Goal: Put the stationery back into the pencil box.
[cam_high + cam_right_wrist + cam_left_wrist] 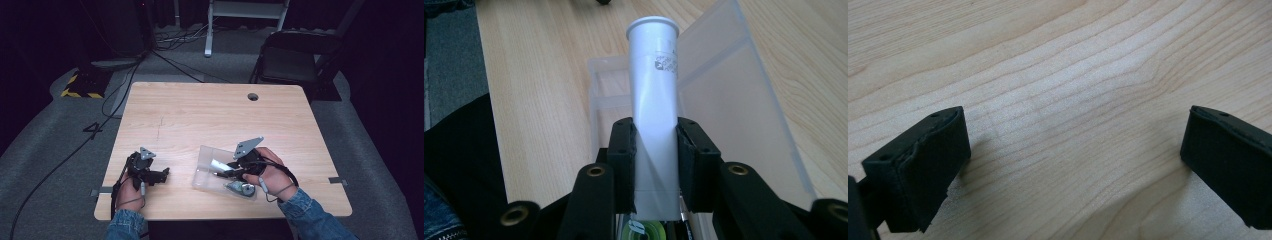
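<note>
My right gripper (223, 170) (656, 145) is shut on a white plastic tube (218, 163) (654, 95), its pads pressing on the tube's lower half. The capped end of the tube points away from me, over a clear plastic box (202, 156) (729, 105) that lies on the wooden table (210, 115). My left gripper (164, 173) (1075, 150) rests low over the bare tabletop at the front left. Its jaws stand wide open with only wood grain between them.
A grey-green item (241, 189) lies at the box's near end, under the right hand, and a green round thing (643, 231) shows below the tube. A cable hole (253, 96) is at the table's far side. A folding chair (295, 55) stands behind the table.
</note>
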Motion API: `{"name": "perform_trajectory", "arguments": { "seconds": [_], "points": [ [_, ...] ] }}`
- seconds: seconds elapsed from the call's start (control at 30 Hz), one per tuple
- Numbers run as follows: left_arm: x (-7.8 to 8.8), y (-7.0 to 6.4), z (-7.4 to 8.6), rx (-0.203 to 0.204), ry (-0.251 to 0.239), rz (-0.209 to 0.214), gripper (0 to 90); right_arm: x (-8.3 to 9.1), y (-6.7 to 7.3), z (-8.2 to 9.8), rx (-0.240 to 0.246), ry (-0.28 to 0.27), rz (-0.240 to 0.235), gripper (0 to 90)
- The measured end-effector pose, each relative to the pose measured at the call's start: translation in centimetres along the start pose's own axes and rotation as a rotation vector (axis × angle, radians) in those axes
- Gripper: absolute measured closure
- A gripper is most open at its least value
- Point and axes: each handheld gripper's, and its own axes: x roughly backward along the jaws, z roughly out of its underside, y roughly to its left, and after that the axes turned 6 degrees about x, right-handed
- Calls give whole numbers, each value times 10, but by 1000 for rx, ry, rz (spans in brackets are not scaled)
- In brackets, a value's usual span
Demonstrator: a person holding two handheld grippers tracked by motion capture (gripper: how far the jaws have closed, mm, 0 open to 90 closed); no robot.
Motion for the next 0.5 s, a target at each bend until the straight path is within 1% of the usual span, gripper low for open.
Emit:
{"name": "perform_trajectory", "arguments": {
  "seconds": [0.23,0.47,0.5],
  "points": [
    [0,0,0,-1,-1,0,1,-12,4,1,15,26,-21,711],
    [0,0,0,0,0,0,1,-20,4,2,26,47,-38,711],
    [0,0,0,-1,-1,0,1,-22,3,3,33,53,-41,711]
  ]
}}
